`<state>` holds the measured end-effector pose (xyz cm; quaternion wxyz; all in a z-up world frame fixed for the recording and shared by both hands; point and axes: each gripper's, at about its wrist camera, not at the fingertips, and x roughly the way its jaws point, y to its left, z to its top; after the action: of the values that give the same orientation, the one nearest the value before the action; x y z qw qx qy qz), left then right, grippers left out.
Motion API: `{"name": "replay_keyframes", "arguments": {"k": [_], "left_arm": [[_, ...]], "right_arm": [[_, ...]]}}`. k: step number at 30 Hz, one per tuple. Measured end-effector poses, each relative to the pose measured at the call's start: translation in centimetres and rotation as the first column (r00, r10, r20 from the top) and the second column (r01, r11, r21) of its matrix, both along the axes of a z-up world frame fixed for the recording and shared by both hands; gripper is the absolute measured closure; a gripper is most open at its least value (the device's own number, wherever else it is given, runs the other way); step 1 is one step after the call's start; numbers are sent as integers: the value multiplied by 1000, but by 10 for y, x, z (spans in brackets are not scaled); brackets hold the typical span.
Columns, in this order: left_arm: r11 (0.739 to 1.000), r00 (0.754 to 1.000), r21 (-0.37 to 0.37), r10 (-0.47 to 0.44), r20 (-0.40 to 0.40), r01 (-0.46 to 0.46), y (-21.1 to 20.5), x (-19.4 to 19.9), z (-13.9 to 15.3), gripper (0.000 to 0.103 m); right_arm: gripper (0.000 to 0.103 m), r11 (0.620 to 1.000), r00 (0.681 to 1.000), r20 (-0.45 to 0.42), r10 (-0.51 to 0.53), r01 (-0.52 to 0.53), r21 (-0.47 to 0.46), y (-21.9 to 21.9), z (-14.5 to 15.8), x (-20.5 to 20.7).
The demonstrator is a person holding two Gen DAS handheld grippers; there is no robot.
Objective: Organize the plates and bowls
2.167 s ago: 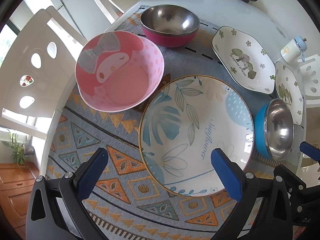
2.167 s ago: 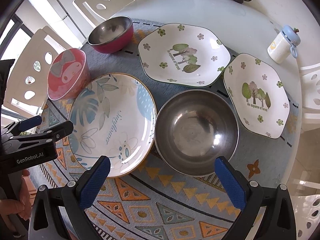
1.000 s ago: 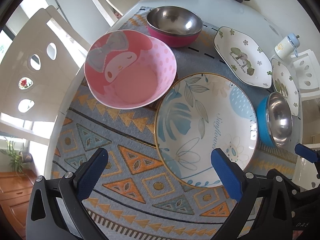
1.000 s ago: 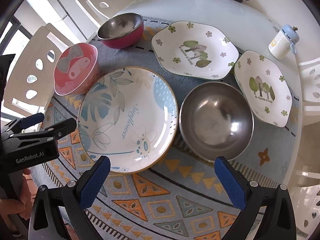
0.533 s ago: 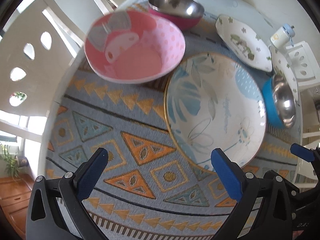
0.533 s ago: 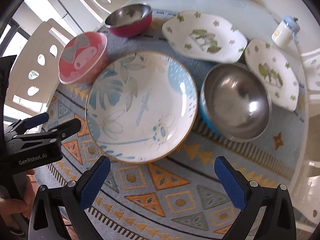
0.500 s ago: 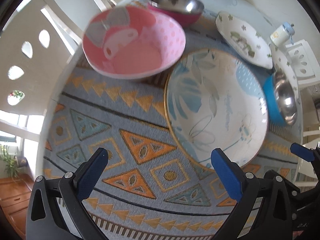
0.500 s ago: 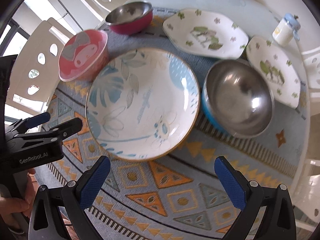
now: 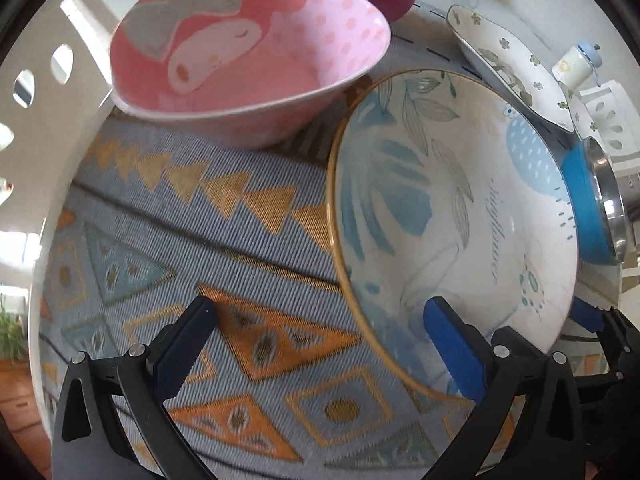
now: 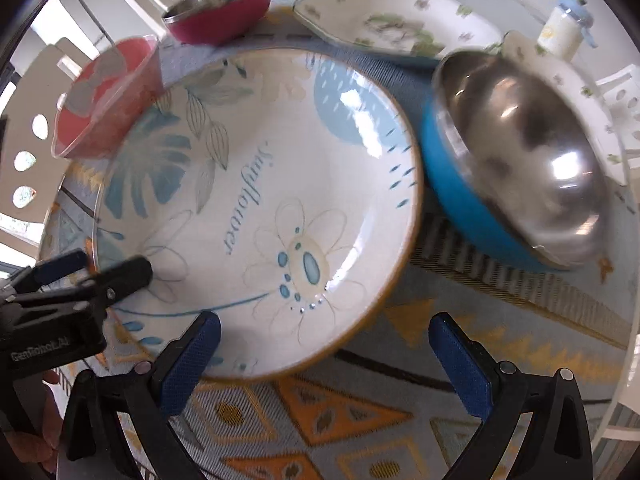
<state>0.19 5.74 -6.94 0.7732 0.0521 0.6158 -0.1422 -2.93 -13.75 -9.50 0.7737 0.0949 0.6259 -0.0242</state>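
The sunflower plate [image 9: 452, 216], glazed, stiff and breakable, lies ahead of the spread left claw [image 9: 316, 344]; grip its near rim.

Both the left gripper [image 9: 318, 338] and the right gripper [image 10: 324, 352] have black plastic frames with silver screws at the pivots and textured blue fingers [image 10: 456, 364]. White "GenRobot.AI" lettering marks the left gripper's side, beside bare skin of the person's left hand [image 10: 40, 430].
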Motion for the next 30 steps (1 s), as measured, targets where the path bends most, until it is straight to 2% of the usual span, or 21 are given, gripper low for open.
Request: {"name": "replay_keyframes", "arguments": {"k": [4, 7, 11, 16, 19, 24, 25, 26, 27, 28, 30], "left_arm": [[1000, 997, -13, 1, 75, 0, -6, 5, 0, 0], [999, 994, -29, 19, 112, -15, -9, 10, 1, 0], [998, 986, -42, 60, 157, -54, -14, 19, 1, 0], [996, 974, -57, 83, 209, -73, -13, 17, 2, 0], [997, 977, -53, 74, 202, -64, -17, 24, -1, 0], [996, 989, -28, 92, 115, -90, -20, 35, 0, 0], [996, 990, -28, 93, 109, -90, -21, 37, 0, 0], [996, 989, -30, 91, 113, -88, -22, 37, 1, 5], [996, 989, -37, 89, 122, -85, -22, 36, 3, 16], [996, 988, -46, 83, 129, -77, -25, 36, 4, 23], [995, 990, -86, 54, 132, -43, -30, 33, 9, 57]], "right_arm": [[0, 999, 999, 49, -12, 14, -39, 3, -3, 7], [0, 996, 986, 156, -61, 69, -49, 4, -4, 7], [0, 991, 963, 251, -98, 118, -65, 6, -7, 3], [0, 991, 960, 263, -95, 115, -63, 2, -9, 10], [0, 993, 956, 282, -78, 100, -64, 1, -6, 13], [1, 998, 966, 258, -15, 31, -57, -2, -4, 13], [4, 998, 969, 249, -7, 21, -54, -2, -3, 15], [7, 999, 970, 242, 2, 10, -52, -1, -2, 17], [14, 999, 970, 242, 14, -3, -46, 0, -1, 18], [16, 999, 971, 240, 21, -10, -48, 0, 1, 19], [22, 999, 974, 228, 2, 6, -34, -3, 1, 19]]}}
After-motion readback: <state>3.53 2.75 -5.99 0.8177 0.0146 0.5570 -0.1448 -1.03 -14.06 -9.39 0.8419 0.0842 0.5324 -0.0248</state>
